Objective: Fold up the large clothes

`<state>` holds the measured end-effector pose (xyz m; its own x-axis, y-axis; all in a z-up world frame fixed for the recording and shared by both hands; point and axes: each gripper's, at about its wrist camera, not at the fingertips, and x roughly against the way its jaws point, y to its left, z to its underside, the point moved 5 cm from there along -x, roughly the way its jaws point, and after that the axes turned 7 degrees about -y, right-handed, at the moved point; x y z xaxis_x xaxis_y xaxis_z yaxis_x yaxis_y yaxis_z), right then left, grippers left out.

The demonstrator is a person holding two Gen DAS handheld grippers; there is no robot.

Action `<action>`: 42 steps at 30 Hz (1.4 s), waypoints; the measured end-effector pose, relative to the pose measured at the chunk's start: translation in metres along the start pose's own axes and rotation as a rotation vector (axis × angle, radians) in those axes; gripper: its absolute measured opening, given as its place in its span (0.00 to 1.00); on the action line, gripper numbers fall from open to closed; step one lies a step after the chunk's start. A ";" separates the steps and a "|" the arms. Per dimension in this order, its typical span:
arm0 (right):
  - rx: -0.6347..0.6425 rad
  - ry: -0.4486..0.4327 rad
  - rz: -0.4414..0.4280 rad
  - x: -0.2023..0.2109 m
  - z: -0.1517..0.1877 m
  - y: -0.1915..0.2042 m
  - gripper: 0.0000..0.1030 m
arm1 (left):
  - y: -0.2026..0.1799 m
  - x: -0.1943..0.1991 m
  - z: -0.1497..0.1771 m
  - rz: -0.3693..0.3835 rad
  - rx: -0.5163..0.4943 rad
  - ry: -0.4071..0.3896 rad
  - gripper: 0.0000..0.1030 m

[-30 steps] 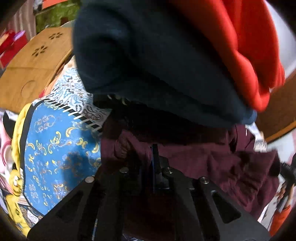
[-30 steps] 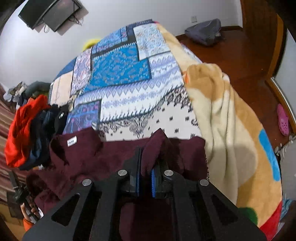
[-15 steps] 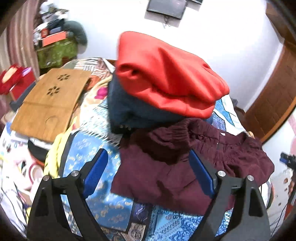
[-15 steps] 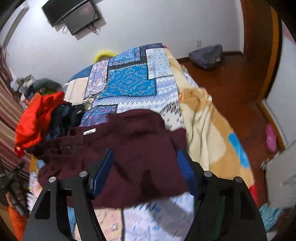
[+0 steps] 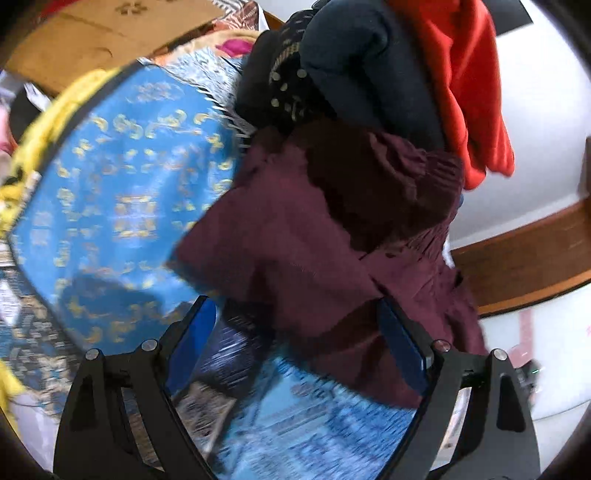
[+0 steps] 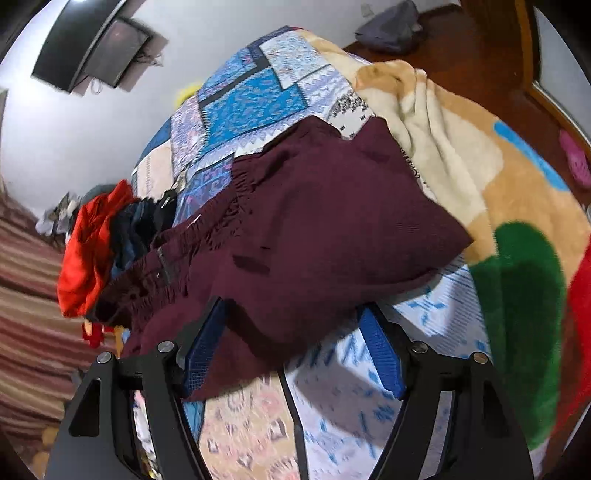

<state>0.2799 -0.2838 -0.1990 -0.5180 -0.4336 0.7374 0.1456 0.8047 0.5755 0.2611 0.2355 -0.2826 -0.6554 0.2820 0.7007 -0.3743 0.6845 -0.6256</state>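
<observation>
A maroon garment [image 5: 332, 240] lies folded on the patterned bedspread [image 5: 122, 192]; it also shows in the right wrist view [image 6: 314, 221], with its elastic waistband toward the left. My left gripper [image 5: 299, 343] is open and empty, just above the garment's near edge. My right gripper [image 6: 291, 347] is open and empty, over the garment's near corner. Neither gripper holds cloth.
A pile of red [image 5: 465, 74] and dark navy [image 5: 369, 62] clothes sits behind the maroon garment, also in the right wrist view [image 6: 92, 251]. A cream, tan and green fleece blanket [image 6: 480, 166] covers the bed's right side. A wooden board [image 5: 92, 33] lies far left.
Both grippers were shut on the maroon garment a second ago; they have opened, let it go and drawn back. The garment now lies flat on the bed.
</observation>
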 end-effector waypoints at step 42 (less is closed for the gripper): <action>0.322 -0.094 0.184 0.097 0.053 0.003 0.46 | 0.013 0.079 0.077 -0.080 -0.050 -0.029 0.40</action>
<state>0.1853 -0.3019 -0.1441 -0.5854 -0.2430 0.7734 -0.0215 0.9583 0.2848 0.1542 0.2148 -0.2621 -0.6435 0.2064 0.7371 -0.3933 0.7370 -0.5497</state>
